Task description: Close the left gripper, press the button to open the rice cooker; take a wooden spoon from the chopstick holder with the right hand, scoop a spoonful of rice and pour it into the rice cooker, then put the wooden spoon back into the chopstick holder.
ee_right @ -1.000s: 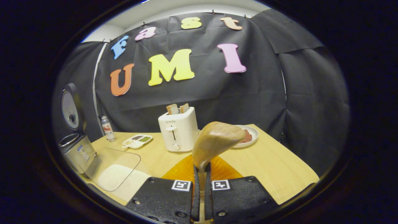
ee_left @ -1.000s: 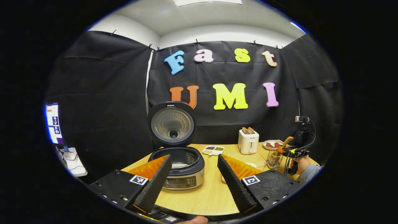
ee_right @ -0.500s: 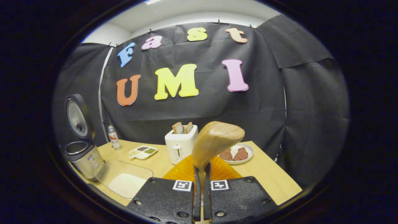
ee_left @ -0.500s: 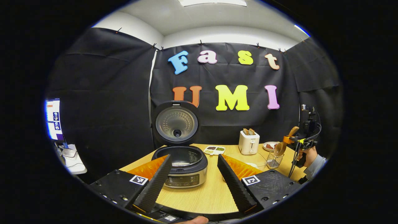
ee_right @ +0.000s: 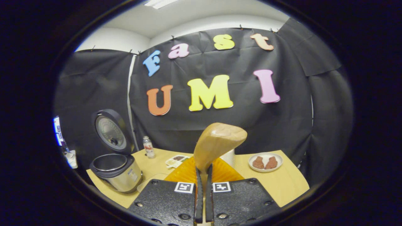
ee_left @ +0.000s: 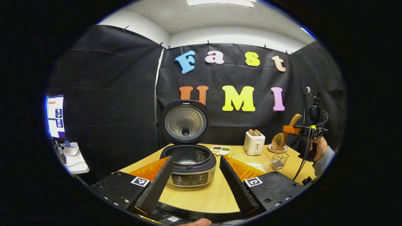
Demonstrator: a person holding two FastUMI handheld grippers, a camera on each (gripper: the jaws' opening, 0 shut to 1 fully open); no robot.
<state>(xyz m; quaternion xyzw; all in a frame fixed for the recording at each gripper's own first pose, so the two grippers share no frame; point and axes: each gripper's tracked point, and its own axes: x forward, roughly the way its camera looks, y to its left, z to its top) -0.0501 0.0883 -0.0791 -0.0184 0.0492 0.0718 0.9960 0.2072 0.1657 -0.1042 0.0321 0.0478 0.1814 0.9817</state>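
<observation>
The rice cooker (ee_left: 191, 168) stands on the table with its lid (ee_left: 185, 121) swung up, and my left gripper (ee_left: 196, 158) hangs open in front of it, holding nothing. At the far right my right gripper (ee_left: 293, 129) holds the wooden spoon (ee_left: 280, 140) in the air above the wire chopstick holder (ee_left: 279, 160). In the right gripper view that gripper (ee_right: 203, 171) is shut on the spoon's handle, and the spoon's bowl (ee_right: 217, 142) rises just ahead of the fingers. The open cooker (ee_right: 115, 169) lies low to the left there.
A glass container of rice (ee_left: 251, 160) sits between cooker and holder. Behind it are a white toaster (ee_left: 254, 142), a small divided dish (ee_left: 220, 150) and a plate with meat patties (ee_right: 265, 161). A bottle (ee_right: 148, 147) stands by the back wall. A monitor (ee_left: 56, 116) is at far left.
My right gripper has lifted the wooden spoon out of the chopstick holder and well above it, turning toward the cooker. My left gripper stays open in front of the cooker.
</observation>
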